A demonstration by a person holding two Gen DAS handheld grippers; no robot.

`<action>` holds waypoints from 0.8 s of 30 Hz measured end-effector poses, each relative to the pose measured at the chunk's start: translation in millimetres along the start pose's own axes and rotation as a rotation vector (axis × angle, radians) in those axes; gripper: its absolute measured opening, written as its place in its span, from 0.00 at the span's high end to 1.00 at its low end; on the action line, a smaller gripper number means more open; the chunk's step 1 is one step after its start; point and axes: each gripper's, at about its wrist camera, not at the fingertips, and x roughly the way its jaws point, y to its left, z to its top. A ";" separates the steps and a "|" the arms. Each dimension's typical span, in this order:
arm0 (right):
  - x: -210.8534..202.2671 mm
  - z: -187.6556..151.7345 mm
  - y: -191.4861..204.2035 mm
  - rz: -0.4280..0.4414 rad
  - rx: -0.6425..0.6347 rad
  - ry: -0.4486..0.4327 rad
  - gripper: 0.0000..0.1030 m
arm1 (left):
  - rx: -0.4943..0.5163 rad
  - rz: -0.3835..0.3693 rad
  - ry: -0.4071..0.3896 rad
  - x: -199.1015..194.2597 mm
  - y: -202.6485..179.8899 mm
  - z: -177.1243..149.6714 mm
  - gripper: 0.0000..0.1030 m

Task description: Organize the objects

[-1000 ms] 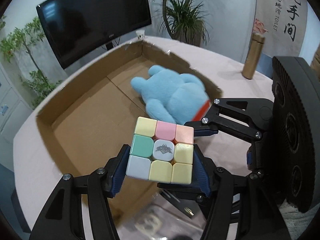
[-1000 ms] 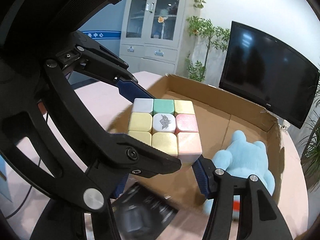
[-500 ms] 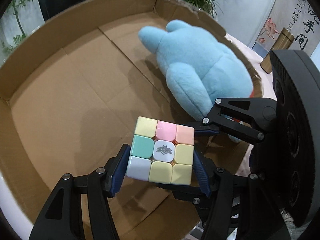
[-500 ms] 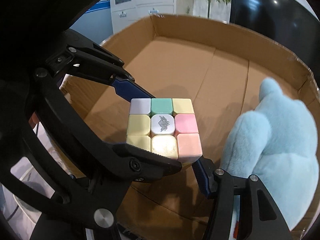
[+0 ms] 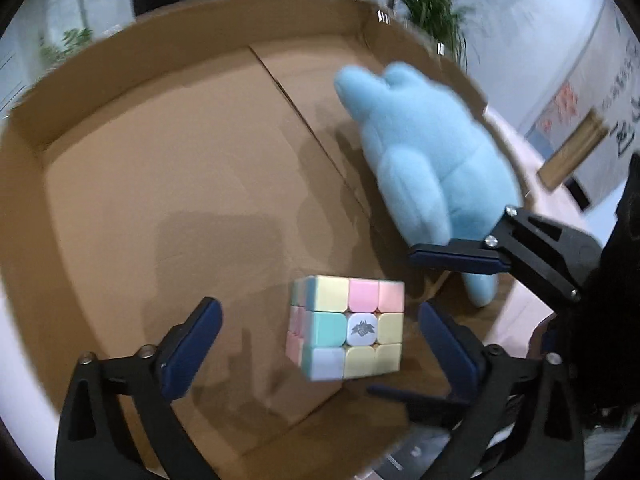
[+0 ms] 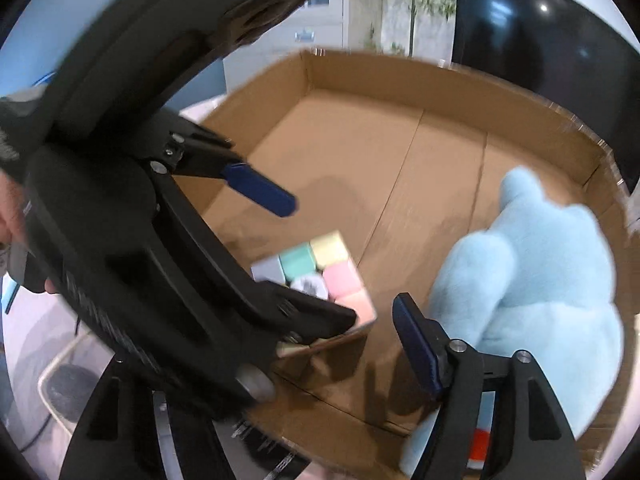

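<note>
Puzzle cube [image 5: 347,328]: released inside cardboard box [image 5: 160,184], beside blue plush toy [image 5: 424,160], for tidy storage. Left gripper [image 5: 316,344] jaws opening wide, clear of cube. Right gripper [image 6: 376,312] jaws opening, holding nothing; cube between both pairs, whether resting or falling unclear.

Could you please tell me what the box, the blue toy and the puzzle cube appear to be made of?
Cardboard box: plain brown corrugated cardboard, matte, with creased flaps and torn edges. Blue plush toy: soft fuzzy fabric, probably synthetic plush. Puzzle cube: likely smooth plastic in pastel tiles with rounded corners.
</note>
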 end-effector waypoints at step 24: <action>-67.3 -167.0 222.7 0.009 -0.370 -0.061 0.31 | -0.387 -0.123 0.028 -53.1 47.8 -187.9 0.09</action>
